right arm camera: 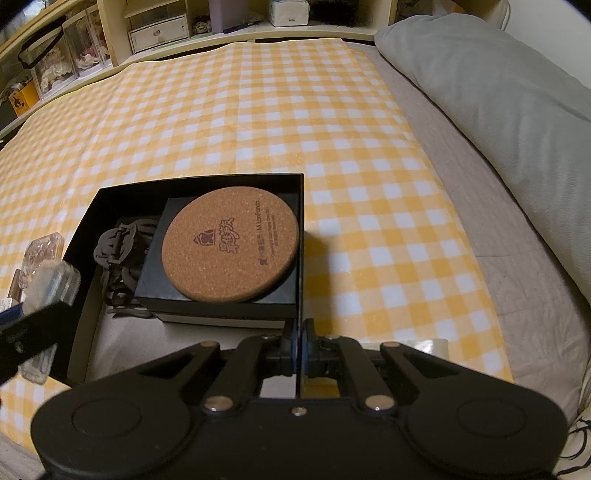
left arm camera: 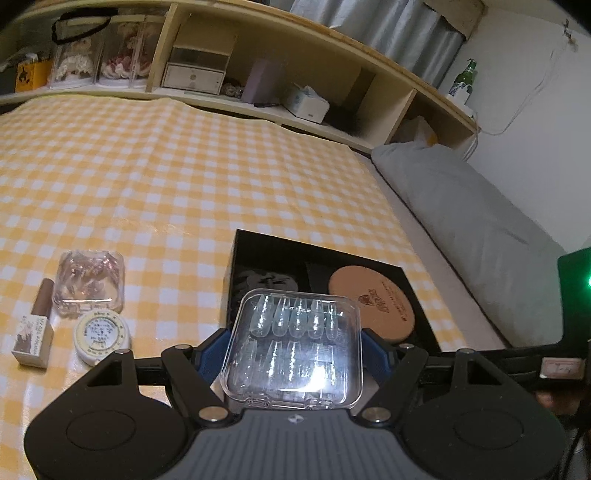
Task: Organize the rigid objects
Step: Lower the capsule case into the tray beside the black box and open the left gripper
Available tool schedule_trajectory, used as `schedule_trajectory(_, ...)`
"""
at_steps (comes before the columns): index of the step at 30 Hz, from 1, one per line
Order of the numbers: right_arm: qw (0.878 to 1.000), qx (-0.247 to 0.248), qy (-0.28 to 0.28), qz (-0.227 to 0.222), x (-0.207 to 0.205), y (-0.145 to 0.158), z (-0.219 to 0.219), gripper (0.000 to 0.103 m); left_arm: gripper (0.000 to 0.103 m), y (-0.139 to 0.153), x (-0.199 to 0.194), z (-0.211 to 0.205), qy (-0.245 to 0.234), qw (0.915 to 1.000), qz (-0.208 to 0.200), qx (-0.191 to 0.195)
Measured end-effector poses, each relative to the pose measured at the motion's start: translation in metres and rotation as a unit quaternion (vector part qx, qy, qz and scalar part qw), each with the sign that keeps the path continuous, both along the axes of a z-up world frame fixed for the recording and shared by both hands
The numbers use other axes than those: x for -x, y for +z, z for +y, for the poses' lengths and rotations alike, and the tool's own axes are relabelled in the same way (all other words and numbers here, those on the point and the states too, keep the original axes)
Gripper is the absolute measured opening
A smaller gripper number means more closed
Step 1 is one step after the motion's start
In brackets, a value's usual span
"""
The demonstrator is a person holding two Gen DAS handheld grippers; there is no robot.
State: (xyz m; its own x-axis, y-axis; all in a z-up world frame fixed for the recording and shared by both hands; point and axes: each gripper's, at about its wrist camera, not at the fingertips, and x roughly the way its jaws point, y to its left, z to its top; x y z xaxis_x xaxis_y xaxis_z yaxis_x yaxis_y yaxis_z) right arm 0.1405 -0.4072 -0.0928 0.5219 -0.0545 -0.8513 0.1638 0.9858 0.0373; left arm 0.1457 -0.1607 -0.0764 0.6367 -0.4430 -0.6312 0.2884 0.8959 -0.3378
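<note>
Your left gripper (left arm camera: 293, 347) gripped the clear case (left arm camera: 293, 347) above the black box (right arm camera: 110, 206) ahead; your right gripper (right arm camera: 298, 343) pinched the box wall, steadying it.

**Bedroom bkgd: bed, shelf, white wall**

A yellow-and-white checked cloth (left arm camera: 166, 166) is covering most of the bed. A grey pillow (left arm camera: 461, 206) is lying along the bed's right edge, w/ quilted beige bedding (right arm camera: 517, 266) showing beside it. A pale wooden shelf unit (left arm camera: 280, 48) is running along the far side, w/ silver curtains (left arm camera: 388, 26) hanging above. White wall (left arm camera: 524, 81) at right; dim, warm indoor light.
</note>
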Motion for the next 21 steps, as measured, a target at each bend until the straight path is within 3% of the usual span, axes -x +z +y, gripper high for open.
schedule_trajectory(21,1.000,-0.001,0.000,-0.002,-0.0003,0.0012,-0.0007,0.004,0.081,-0.0006,-0.0030,-0.0009,-0.012,0.9988,0.045,-0.016)
